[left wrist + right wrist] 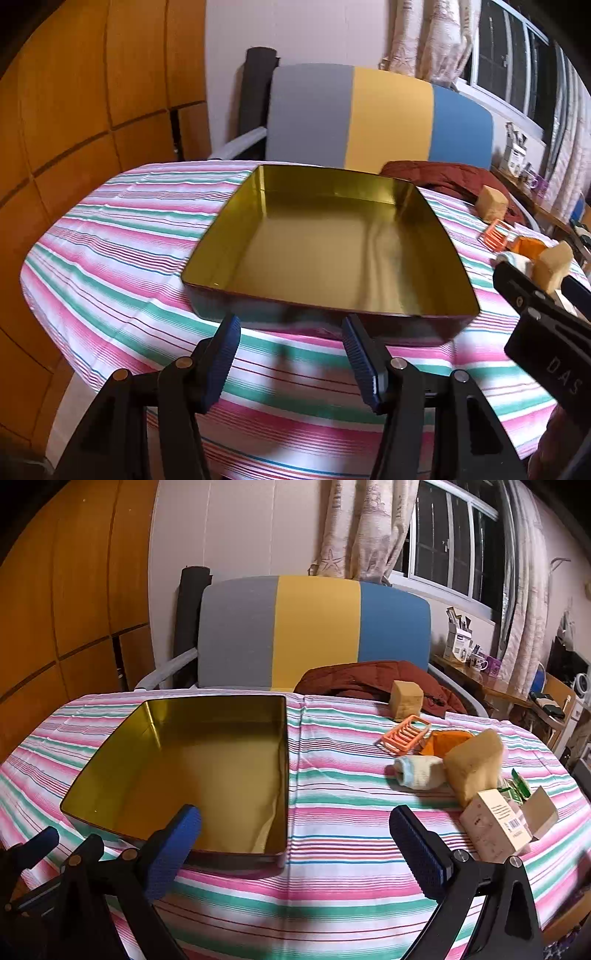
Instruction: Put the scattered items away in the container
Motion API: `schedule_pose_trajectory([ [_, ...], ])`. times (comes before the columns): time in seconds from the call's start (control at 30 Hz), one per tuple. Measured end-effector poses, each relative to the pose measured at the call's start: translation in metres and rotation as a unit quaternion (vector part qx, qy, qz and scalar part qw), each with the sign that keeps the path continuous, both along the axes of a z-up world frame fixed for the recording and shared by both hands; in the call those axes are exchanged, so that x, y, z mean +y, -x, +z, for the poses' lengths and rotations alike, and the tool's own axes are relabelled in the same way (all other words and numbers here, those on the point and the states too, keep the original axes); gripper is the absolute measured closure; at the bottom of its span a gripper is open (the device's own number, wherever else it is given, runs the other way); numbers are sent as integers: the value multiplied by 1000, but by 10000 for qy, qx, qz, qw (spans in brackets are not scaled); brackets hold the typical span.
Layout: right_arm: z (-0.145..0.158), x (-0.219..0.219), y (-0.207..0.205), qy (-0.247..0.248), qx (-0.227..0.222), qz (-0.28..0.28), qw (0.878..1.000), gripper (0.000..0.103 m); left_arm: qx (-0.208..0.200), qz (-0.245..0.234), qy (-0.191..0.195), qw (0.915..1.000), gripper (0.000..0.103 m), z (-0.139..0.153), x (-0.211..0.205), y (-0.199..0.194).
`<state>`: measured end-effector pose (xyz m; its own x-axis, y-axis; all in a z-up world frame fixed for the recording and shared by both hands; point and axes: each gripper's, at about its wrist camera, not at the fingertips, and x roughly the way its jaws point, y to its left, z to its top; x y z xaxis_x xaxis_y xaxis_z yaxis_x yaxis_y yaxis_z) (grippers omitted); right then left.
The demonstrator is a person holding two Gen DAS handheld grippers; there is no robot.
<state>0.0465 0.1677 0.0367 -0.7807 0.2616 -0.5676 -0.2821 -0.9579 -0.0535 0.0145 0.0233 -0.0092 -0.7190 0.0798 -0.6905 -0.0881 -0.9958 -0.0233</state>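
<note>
Striped chair (314, 631) behind tin (177, 775) (jacket (369, 679) alongside)

Warm indoor light cast from above, dark window (448, 542), glare seen on the gold tin (325, 243) floor, soft gripper shadows thrown on the striped cloth (332, 878), strong fisheye bending, corners blackened, near edges blurred

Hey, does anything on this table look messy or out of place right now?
Yes. The tin is empty, while a sponge, sock, orange rack and small box lie jumbled on the cloth beside it.
</note>
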Motion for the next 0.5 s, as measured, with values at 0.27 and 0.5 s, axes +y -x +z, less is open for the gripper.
schedule_pose_trajectory([
  [0.27, 3, 16, -10, 24, 41, -155, 9999, 0, 120, -135, 132, 9997, 44, 4, 17, -7],
  [0.5, 2, 26, -19, 26, 64, -214, 9997, 0, 182, -192, 125, 9996, 44, 6, 18, -13],
])
